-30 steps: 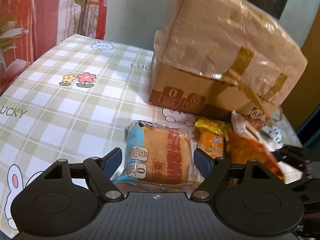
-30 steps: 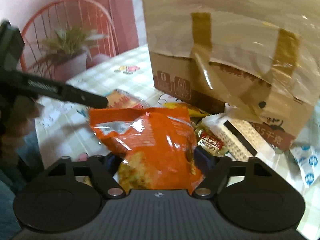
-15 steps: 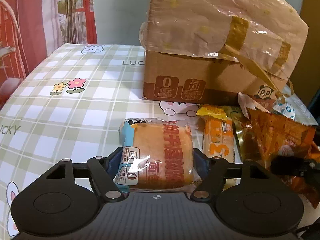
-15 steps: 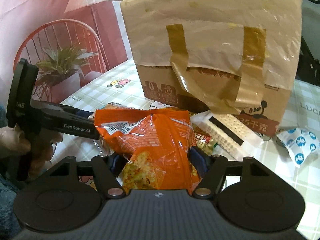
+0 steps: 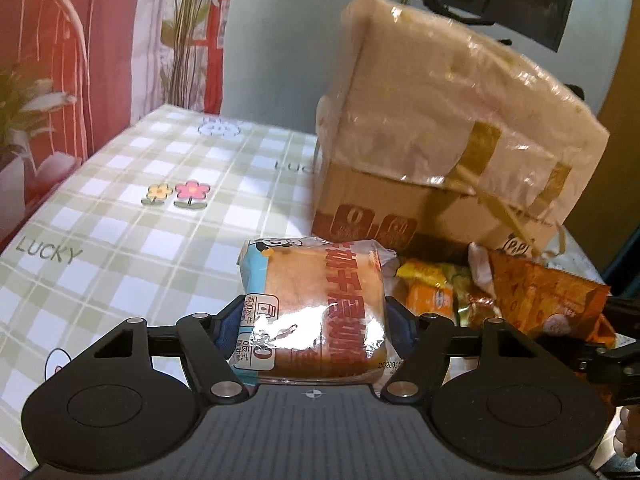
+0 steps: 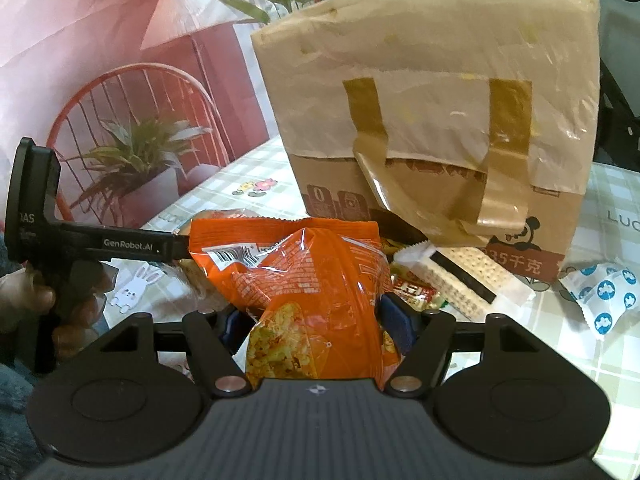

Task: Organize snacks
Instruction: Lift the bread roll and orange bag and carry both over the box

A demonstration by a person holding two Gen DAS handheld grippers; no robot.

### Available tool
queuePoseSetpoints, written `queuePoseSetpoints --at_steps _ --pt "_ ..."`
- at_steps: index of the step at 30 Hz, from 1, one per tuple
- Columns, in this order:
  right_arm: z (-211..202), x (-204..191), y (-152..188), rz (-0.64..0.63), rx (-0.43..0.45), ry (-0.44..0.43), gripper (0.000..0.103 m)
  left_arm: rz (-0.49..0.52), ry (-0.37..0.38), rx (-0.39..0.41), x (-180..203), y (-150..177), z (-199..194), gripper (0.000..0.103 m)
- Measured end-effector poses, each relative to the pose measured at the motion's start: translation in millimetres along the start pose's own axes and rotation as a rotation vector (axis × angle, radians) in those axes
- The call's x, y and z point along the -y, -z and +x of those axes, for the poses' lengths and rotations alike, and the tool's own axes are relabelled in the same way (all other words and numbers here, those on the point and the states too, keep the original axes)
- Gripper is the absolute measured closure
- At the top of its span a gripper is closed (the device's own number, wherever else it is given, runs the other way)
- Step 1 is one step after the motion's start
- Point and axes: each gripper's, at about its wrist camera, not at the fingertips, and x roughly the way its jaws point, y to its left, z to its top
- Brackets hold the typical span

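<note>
My left gripper (image 5: pixel 314 320) is shut on a wrapped bread pack (image 5: pixel 316 300) with a blue edge and red lettering, held above the checked tablecloth (image 5: pixel 120 220). My right gripper (image 6: pixel 316 320) is shut on an orange snack bag (image 6: pixel 308 280), held off the table; that bag also shows at the right of the left wrist view (image 5: pixel 548 300). A tall cardboard box (image 6: pixel 440 120) wrapped in plastic and brown tape stands just behind; it also shows in the left wrist view (image 5: pixel 448 152). The left gripper's body (image 6: pixel 80 240) shows at the left of the right wrist view.
Loose snacks lie at the foot of the box: a yellow-orange packet (image 5: pixel 430 292), a white cracker pack (image 6: pixel 468 280), a small red-green packet (image 6: pixel 412 292) and a white packet with blue dots (image 6: pixel 604 296). A red backdrop with a chair and plant (image 6: pixel 120 140) hangs to the left.
My left gripper closed on the bread pack and lifted it off the cloth. My right gripper, holding the orange bag, pulled back a little from the box.
</note>
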Motion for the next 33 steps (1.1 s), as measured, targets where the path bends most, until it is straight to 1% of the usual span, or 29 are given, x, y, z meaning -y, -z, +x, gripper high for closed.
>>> queuePoseSetpoints --at_steps 3,7,11,17,24,28,30,33 --pt "0 -2 -4 -0.011 -0.004 -0.004 0.033 0.001 0.018 0.010 2 -4 -4 0.030" --pt "-6 -3 -10 -0.007 0.014 -0.013 0.033 0.024 0.022 0.023 7 -13 -11 0.030" --pt "-16 -3 -20 -0.013 0.038 -0.013 0.033 0.042 0.036 0.078 12 -27 -28 0.030" --pt "-39 -9 -44 -0.014 0.112 -0.068 0.033 0.061 0.071 0.164 21 -54 -52 0.030" --pt "-75 -10 -87 -0.013 0.254 -0.108 0.033 0.104 0.094 0.268 41 -94 -66 0.030" --pt "-95 5 -119 0.016 0.333 -0.116 0.033 0.115 0.124 0.326 54 -124 -69 0.030" --pt "-103 14 -136 0.023 0.370 -0.101 0.033 0.135 0.126 0.349 62 -139 -65 0.030" --pt "-106 27 -162 0.003 0.412 -0.045 0.033 0.161 0.122 0.362 77 -159 -54 0.030"
